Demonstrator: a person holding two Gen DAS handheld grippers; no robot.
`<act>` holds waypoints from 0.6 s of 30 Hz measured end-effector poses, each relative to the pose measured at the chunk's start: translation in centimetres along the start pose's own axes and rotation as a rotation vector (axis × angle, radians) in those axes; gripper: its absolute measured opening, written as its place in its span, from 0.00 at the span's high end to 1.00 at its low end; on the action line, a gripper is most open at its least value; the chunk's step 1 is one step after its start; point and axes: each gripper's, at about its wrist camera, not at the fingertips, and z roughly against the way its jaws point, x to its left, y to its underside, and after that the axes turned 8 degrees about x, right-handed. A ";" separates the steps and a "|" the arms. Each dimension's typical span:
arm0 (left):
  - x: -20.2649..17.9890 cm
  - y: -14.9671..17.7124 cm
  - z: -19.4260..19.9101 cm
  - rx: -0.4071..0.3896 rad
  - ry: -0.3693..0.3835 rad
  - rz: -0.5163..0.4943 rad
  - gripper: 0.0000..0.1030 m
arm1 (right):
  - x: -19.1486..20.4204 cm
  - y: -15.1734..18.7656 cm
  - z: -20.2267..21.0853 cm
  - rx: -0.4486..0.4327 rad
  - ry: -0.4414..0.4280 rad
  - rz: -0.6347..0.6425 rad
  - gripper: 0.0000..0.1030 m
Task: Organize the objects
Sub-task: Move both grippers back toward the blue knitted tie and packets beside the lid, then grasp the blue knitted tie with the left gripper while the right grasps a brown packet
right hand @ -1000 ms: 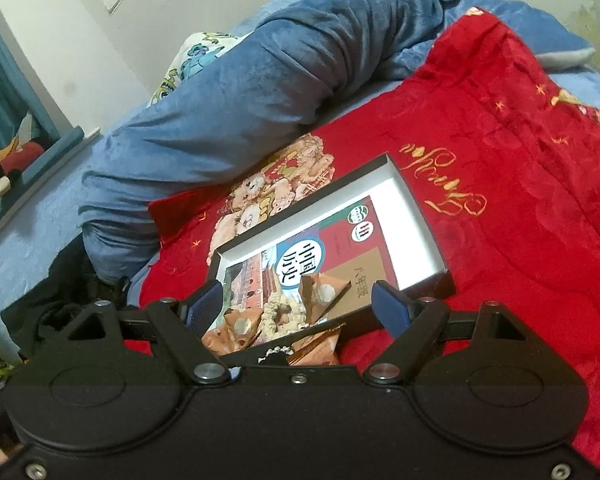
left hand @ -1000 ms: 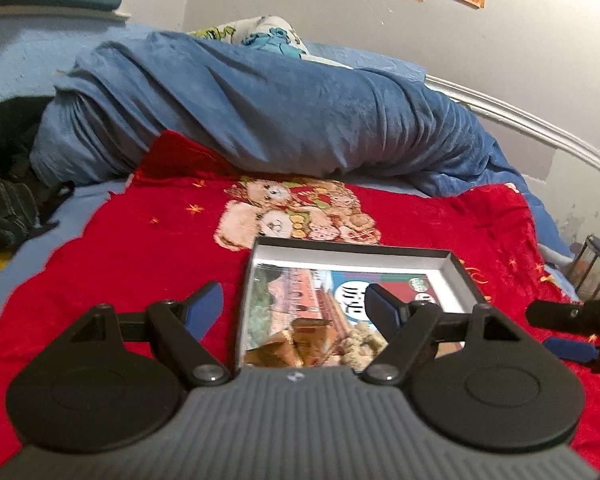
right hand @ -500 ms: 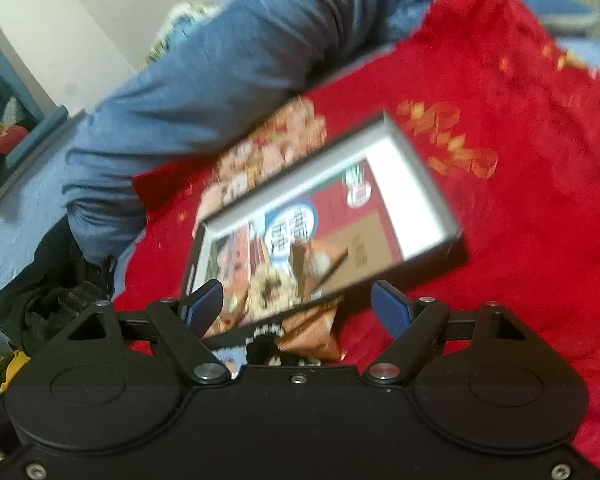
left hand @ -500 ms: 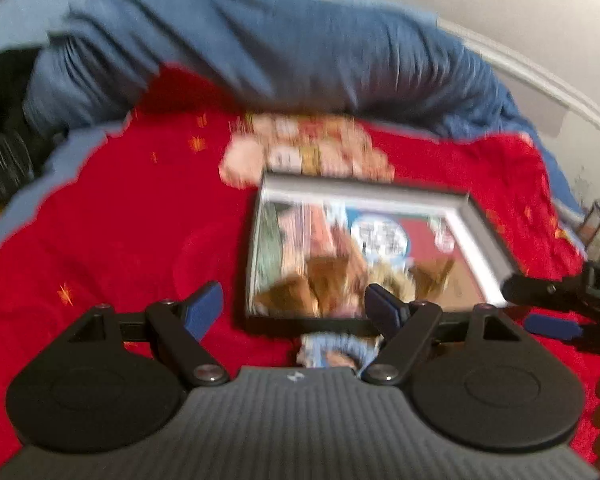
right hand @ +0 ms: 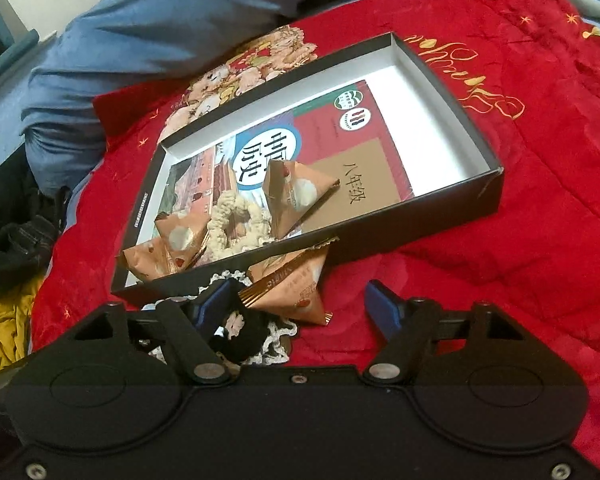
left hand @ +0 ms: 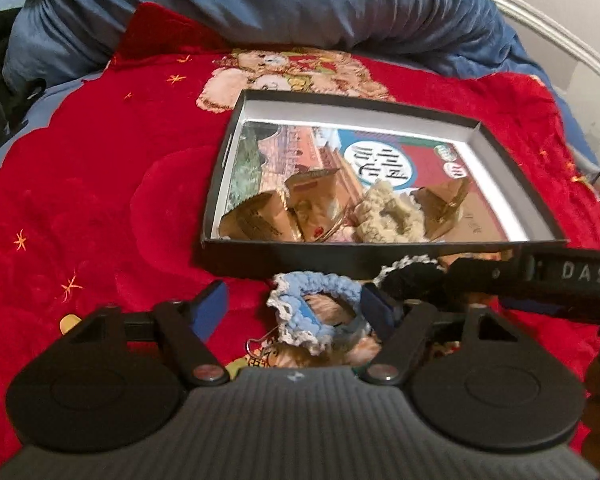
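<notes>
A black box (left hand: 380, 256) (right hand: 452, 208) with a white inside lies on the red blanket. In it are a book (right hand: 340, 148), several tan snack packets (right hand: 296, 188) (left hand: 256, 216) and a cream crocheted scrunchie (right hand: 236, 220) (left hand: 388, 216). In front of the box lie a blue crocheted scrunchie (left hand: 312, 300), a black one (right hand: 240, 332) and one more snack packet (right hand: 292, 284). My left gripper (left hand: 292, 308) is open around the blue scrunchie. My right gripper (right hand: 300, 300) is open around the loose packet, its left finger by the black scrunchie.
A blue duvet (left hand: 260, 4) (right hand: 160, 36) is heaped behind the box. Dark clothes (right hand: 12, 224) and a yellow cloth (right hand: 4, 320) lie left of the red blanket (left hand: 80, 200). The right gripper's arm (left hand: 560, 276) crosses the left wrist view at the right.
Both grippers have tilted down and drawn back toward the near side of the box. The scrunchies and loose packet in front of the box have come into view between the fingers.
</notes>
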 end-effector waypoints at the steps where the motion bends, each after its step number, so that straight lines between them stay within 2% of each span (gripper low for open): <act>1: 0.0 0.1 -0.2 0.006 -0.006 0.008 0.31 | -0.1 -0.1 -0.2 0.002 0.003 -0.006 0.31; 6: 0.3 0.2 -0.7 0.015 -0.023 0.035 0.45 | -1.2 -0.5 -0.7 0.012 -0.018 -0.068 0.35; 8: 0.4 0.2 -0.8 0.016 -0.018 0.051 0.53 | -1.4 -0.5 -0.6 0.008 -0.025 -0.083 0.36; 10: 0.3 0.3 -0.8 0.010 -0.018 0.055 0.66 | -1.5 -0.5 -0.6 0.005 -0.029 -0.093 0.37; 13: -0.3 0.4 -0.5 -0.015 -0.039 0.034 0.76 | -1.4 -0.4 -0.5 0.001 -0.028 -0.093 0.42; 16: -0.8 0.5 -0.2 -0.035 -0.057 0.012 0.83 | -1.1 -0.3 -0.6 0.008 -0.024 -0.074 0.48; 18: -1.0 0.5 -0.3 -0.032 -0.058 0.006 0.84 | -0.7 -0.3 -0.8 0.012 -0.016 -0.057 0.51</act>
